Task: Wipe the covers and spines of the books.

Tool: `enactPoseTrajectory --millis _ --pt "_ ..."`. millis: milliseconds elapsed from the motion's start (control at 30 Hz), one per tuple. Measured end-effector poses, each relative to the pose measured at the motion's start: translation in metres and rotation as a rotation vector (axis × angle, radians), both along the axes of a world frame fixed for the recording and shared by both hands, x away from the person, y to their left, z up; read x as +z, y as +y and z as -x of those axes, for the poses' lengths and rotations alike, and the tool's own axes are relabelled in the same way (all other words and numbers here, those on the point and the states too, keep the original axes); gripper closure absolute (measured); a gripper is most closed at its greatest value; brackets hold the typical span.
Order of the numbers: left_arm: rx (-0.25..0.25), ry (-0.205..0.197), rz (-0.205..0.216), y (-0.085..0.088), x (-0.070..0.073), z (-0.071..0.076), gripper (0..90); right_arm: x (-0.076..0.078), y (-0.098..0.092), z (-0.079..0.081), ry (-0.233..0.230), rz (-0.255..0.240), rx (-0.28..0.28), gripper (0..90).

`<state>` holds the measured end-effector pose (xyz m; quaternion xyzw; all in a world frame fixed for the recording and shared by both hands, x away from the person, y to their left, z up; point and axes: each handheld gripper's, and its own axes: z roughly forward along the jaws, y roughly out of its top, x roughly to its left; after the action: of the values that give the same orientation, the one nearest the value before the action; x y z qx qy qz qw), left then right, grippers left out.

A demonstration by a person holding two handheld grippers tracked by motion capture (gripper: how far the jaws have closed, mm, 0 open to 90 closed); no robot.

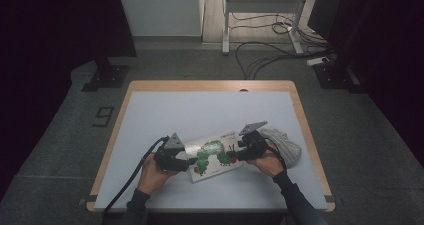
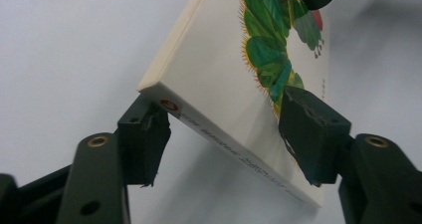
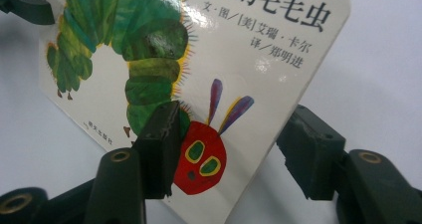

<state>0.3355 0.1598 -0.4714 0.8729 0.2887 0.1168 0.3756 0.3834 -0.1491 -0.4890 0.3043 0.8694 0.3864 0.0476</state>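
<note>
So the thing being handled here is a picture book [image 1: 216,155], the caterpillar one, thick board pages by the look of the edge in the left gripper view. It sits near the front of the table [image 1: 200,110], lifted at a slant between the two hands, with a crumpled grey cloth [image 1: 285,145] lying just behind the right hand.

The left tool [image 2: 226,134] has the spine end between its jaws: one pad touches the spine's corner from below, the other sits on the cover over the caterpillar's tail. I'd call it clenched on the book, though the bite looks shallow and near a corner. The right tool [image 3: 226,149] straddles the opposite edge by the red head. Its one pad is on the cover, but the other stands visibly off the book, so I'd say that one is loose rather than gripping.

Handling-wise, my guess: light, stiff, won't flop or bend, so an edge grip works fine. The cover is glossy (you can see glare on it in the right gripper view), so it'll probably slide under the pads if the pinch is too close to a corner. I'd take a deeper bite along the spine or mid-edge. Not fragile, a drop would only scuff it.
</note>
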Motion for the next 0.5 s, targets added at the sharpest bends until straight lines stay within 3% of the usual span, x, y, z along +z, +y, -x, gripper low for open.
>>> enactPoseTrajectory --millis 500 --pt "0.032 -0.073 -0.001 0.009 0.02 0.007 56.9 0.012 0.012 -0.003 -0.084 -0.031 -0.029 49.1"
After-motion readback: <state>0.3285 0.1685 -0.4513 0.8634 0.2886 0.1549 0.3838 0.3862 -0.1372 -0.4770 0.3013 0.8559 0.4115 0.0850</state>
